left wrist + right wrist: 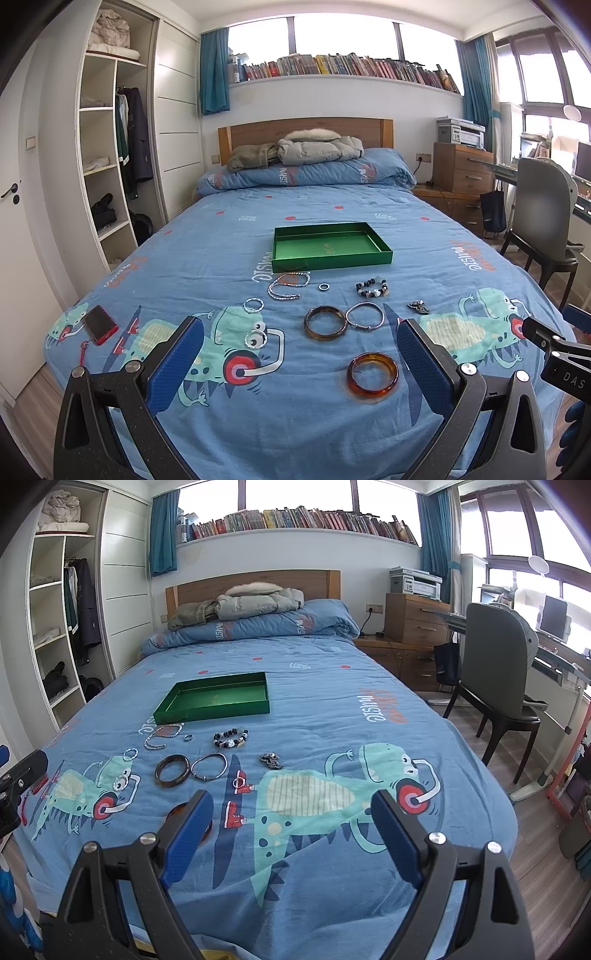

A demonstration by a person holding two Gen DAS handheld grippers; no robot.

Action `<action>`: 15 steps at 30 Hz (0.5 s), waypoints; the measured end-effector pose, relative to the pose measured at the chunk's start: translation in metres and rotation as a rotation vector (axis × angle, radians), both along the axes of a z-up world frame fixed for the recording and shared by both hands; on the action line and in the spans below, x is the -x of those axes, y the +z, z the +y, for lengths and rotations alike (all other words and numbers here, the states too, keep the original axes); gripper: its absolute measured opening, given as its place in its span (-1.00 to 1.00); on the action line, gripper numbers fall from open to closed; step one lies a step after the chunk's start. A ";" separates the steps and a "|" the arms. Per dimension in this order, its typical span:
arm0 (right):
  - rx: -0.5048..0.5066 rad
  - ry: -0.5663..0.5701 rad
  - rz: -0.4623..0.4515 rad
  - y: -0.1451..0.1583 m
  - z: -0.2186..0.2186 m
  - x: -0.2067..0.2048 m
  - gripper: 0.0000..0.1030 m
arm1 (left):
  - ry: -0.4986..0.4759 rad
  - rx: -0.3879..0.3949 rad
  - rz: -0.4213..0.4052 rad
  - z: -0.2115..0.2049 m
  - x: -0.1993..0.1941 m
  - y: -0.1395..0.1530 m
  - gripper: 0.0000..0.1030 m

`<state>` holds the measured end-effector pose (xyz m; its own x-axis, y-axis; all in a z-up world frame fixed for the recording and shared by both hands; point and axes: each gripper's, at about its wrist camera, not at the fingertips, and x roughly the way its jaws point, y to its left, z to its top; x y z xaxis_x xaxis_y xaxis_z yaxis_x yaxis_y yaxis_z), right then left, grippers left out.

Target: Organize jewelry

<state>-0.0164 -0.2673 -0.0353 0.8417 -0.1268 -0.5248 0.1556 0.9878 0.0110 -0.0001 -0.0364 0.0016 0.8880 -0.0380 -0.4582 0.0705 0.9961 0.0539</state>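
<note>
A green tray [331, 256] [210, 707] lies mid-bed with nothing in it. In front of it sits scattered jewelry: a silver chain necklace [286, 286] [162, 734], a small ring [324, 287], a beaded bracelet [372, 288] [229, 738], a dark bangle [325, 322] [172, 770], a silver bangle [365, 316] [209, 766], an amber bangle [372, 375], a dark brooch-like piece [418, 306] [271, 760] and two thin silver rings [253, 305]. My left gripper [301, 343] is open above the near jewelry. My right gripper [291, 814] is open over bare bedding, right of the pieces.
A red phone [99, 324] lies at the bed's left edge. Folded duvet and jackets [306, 151] sit by the headboard. A grey chair [498, 672] and desk stand right of the bed; a wardrobe [110, 147] stands at left.
</note>
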 end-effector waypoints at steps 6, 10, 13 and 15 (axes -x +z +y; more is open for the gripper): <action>0.003 0.000 -0.001 0.000 0.000 0.000 0.69 | -0.006 0.002 0.011 0.000 -0.002 -0.001 0.99; 0.005 0.003 0.000 -0.001 0.000 0.000 0.69 | -0.009 0.003 0.017 0.001 -0.004 -0.003 0.99; 0.008 0.003 0.001 -0.002 0.001 0.000 0.69 | -0.010 0.003 0.025 0.001 -0.005 -0.004 0.99; 0.007 0.003 0.001 -0.002 0.001 0.000 0.69 | -0.010 0.004 0.026 0.002 -0.006 -0.005 0.99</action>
<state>-0.0160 -0.2665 -0.0371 0.8415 -0.1280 -0.5249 0.1528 0.9883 0.0038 0.0058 -0.0349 -0.0037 0.8754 -0.0485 -0.4810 0.0815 0.9955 0.0480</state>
